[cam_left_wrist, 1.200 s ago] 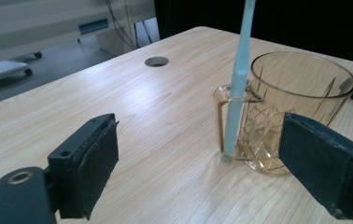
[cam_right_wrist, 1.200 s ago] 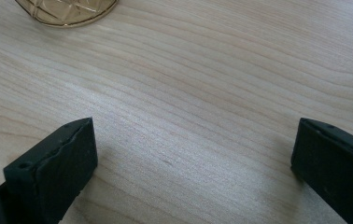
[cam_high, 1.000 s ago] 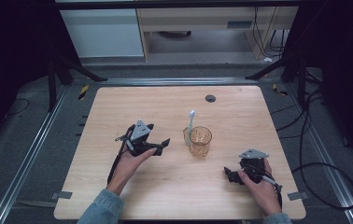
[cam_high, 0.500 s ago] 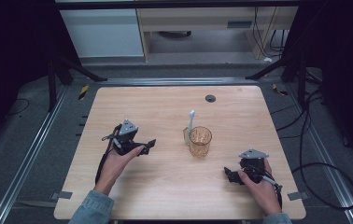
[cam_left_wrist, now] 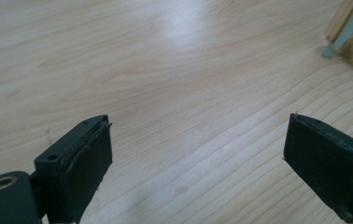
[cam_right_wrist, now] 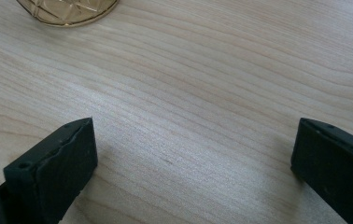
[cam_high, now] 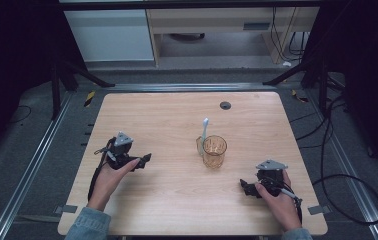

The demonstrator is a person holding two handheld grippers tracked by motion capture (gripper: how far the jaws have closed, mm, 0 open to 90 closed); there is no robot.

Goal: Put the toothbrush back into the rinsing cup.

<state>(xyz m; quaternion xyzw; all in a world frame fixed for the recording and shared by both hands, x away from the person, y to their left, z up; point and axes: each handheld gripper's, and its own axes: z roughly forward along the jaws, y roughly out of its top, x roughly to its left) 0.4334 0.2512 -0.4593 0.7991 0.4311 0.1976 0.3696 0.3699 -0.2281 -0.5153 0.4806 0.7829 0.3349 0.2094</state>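
Left tongs [cam_high: 144, 160] sit at centre left of the high view, jaws spread wide, empty. Right tongs [cam_high: 244, 186] sit at lower right, jaws likewise wide, empty. The glass [cam_high: 214, 151] stands upright on the desk [cam_high: 167, 115] near frame centre, between both tongs and well apart from each. A white spoon [cam_high: 204, 129] leans against its left side.

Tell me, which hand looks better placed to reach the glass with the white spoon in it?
Probably the right. The right tool sits open nearer the glass than the left tool, also open. The white spoon leans out on the glass's left, leaving its right side free.
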